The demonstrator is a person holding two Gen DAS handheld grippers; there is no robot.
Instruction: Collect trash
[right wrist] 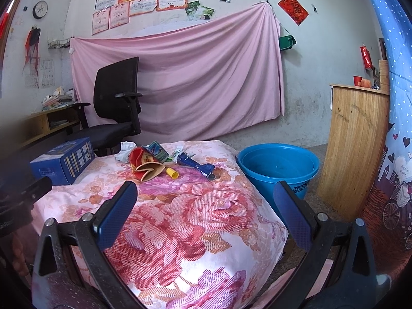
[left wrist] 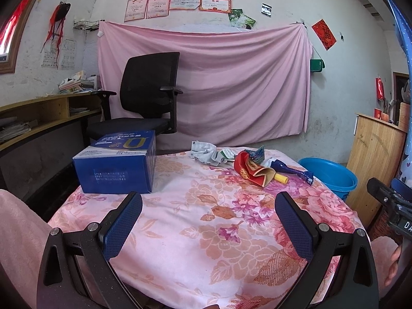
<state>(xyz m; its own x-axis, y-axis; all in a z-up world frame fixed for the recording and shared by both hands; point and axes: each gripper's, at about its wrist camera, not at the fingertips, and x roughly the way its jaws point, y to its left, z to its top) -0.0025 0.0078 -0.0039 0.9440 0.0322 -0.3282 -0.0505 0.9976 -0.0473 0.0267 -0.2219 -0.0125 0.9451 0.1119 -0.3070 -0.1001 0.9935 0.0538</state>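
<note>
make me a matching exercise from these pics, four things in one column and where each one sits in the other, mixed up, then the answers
Things:
1. blue box
2. blue bucket
3. yellow cap
4. black chair

Places:
A. on the floor to the right of the flowered cloth
B. behind the covered surface, in front of the pink sheet
C. on the left part of the flowered cloth
D. in the trash pile, beside the red wrapper

Pairs: 1-C, 2-A, 3-D, 4-B
</note>
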